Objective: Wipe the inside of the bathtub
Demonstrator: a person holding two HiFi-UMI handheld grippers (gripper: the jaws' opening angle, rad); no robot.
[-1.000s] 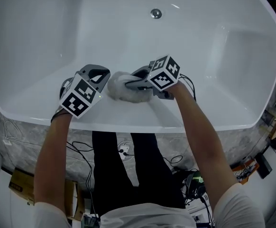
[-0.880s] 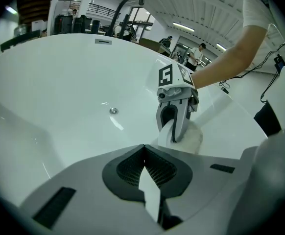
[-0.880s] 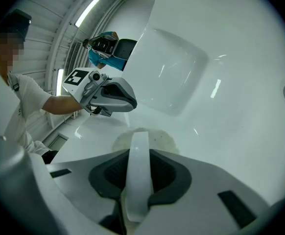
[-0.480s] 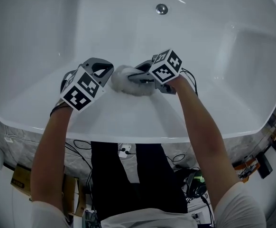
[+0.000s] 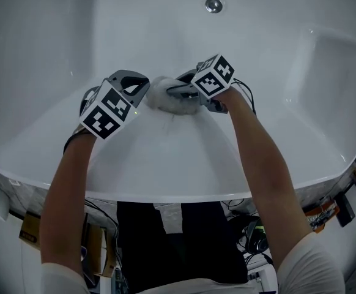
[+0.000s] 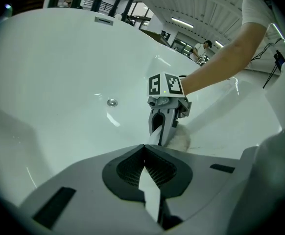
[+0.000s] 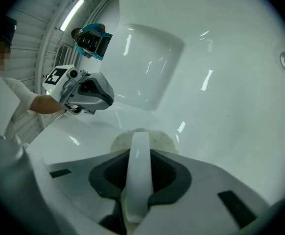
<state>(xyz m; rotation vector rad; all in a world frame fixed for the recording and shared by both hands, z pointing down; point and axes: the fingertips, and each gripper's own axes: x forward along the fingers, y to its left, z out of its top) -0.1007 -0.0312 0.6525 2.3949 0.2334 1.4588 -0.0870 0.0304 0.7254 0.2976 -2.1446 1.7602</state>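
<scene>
The bathtub (image 5: 166, 176) filled nearly all of my head view: white, glossy, steeply curved, with the drain (image 5: 213, 5) far up at the other side. Both of my forearms reached over the near rim onto the sloping near wall.

The right gripper (image 5: 177, 93) was clenched on the wiper handle (image 7: 138, 175), a smooth white strip running straight out between its jaws. The left gripper (image 5: 141, 87) sat just beside it with its jaws pressed together and nothing in them. Its own view showed only bare tub past the tips. I could not tell whether it touched the wiper.

The wiper pad (image 5: 164, 100) lay on that near inside wall, between the two grippers and well short of the drain. It was a round, fluffy, off-white head, and it appeared to be pressed against the enamel.

I judged the pad to be light and soft, so it would flatten and follow the curve under modest pressure rather than skate on an edge. The handle looked stiff and shiny, and probably slick, more so if wet. I reckoned the hold belonged on the handle, close behind the pad, so the head would not twist on the slippery wall. Pinching the fluff itself would likely just deform it.
</scene>
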